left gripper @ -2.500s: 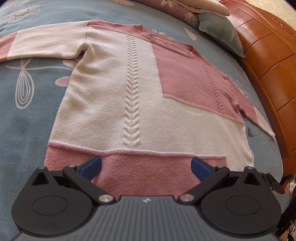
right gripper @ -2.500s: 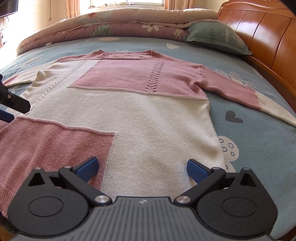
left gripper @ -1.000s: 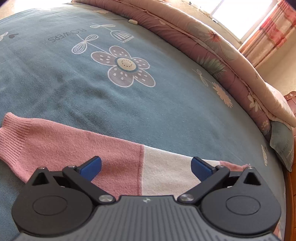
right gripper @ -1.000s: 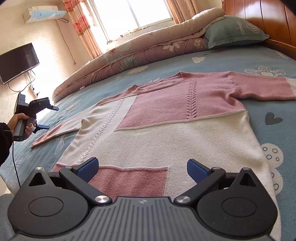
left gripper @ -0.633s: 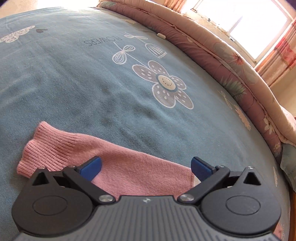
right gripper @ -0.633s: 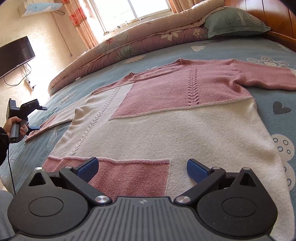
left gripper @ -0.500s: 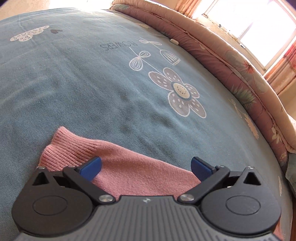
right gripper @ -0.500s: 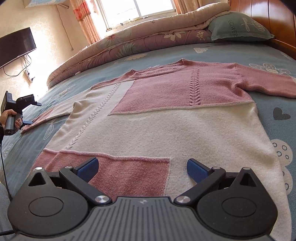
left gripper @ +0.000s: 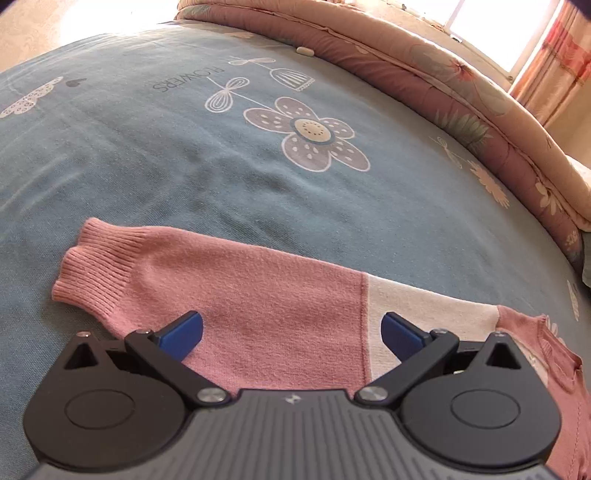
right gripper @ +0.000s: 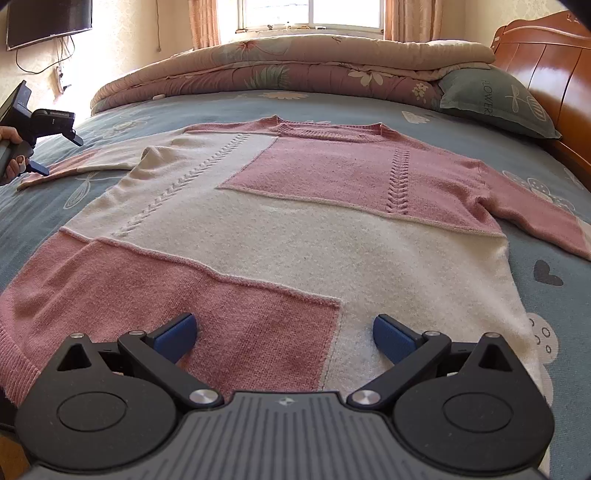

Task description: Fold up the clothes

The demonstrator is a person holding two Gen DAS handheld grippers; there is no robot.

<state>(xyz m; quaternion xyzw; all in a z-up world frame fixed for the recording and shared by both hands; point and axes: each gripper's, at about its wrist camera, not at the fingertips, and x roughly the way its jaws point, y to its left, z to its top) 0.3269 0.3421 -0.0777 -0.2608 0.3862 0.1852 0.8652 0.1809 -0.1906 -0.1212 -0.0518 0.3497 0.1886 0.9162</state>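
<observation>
A pink and cream knit sweater (right gripper: 295, 229) lies flat, face up, on the bed, both sleeves spread out. Its left sleeve (left gripper: 258, 291) ends in a ribbed pink cuff (left gripper: 92, 269). My left gripper (left gripper: 291, 332) is open just above that sleeve, a blue pad on either side of the pink part. In the right wrist view the left gripper (right gripper: 37, 147) shows at the far left, held in a hand. My right gripper (right gripper: 282, 334) is open over the sweater's hem, with nothing between its fingers.
The blue flower-print bedsheet (left gripper: 184, 155) covers the bed. A rolled floral quilt (right gripper: 295, 70) lies along the far side, with a grey-green pillow (right gripper: 495, 99) beside the wooden headboard (right gripper: 554, 66). A wall television (right gripper: 44, 22) hangs at the upper left.
The left gripper has swung from the hem out to the left sleeve and settled over its pink part near the cuff. The right gripper has shifted left along the hem. Both stay open.
</observation>
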